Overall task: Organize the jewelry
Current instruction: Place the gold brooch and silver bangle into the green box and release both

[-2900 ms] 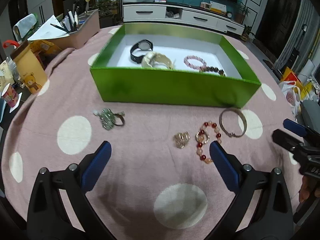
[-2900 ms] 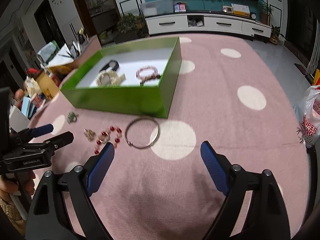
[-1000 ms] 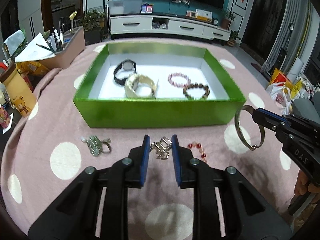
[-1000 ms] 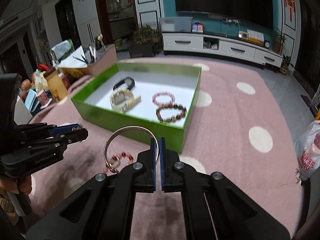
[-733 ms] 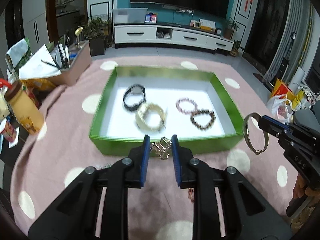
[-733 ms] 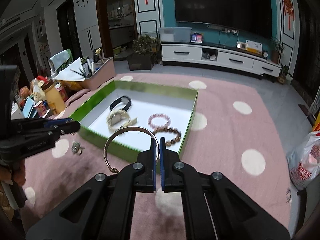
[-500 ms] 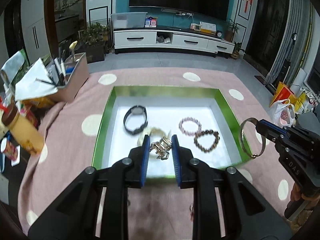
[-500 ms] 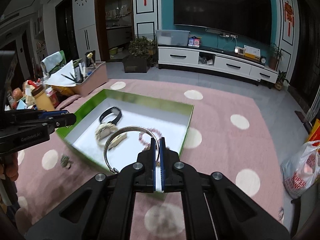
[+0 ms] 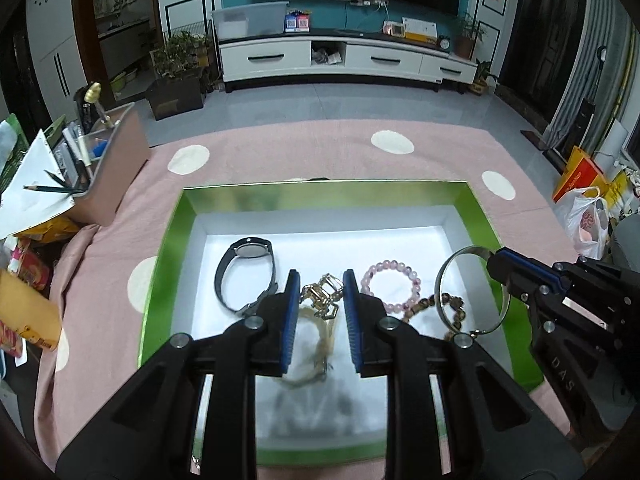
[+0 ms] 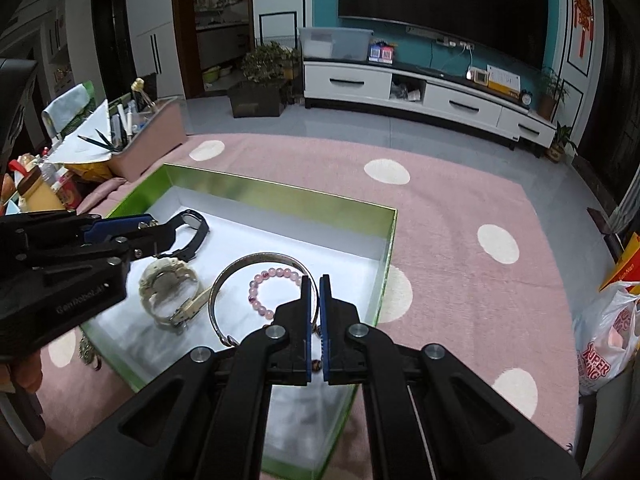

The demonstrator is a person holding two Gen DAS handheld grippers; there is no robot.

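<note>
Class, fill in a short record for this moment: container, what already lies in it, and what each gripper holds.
container: green box, white floor
inside: black watch, cream watch, pink bead bracelet, brown bead bracelet
left gripper: shut on gold chain piece, above the box
right gripper: shut on silver bangle, above the box

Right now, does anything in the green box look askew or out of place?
Nothing stands out. The black watch, cream watch, pink bead bracelet and brown bead bracelet lie flat in the green box, none spilled over its wall.
</note>
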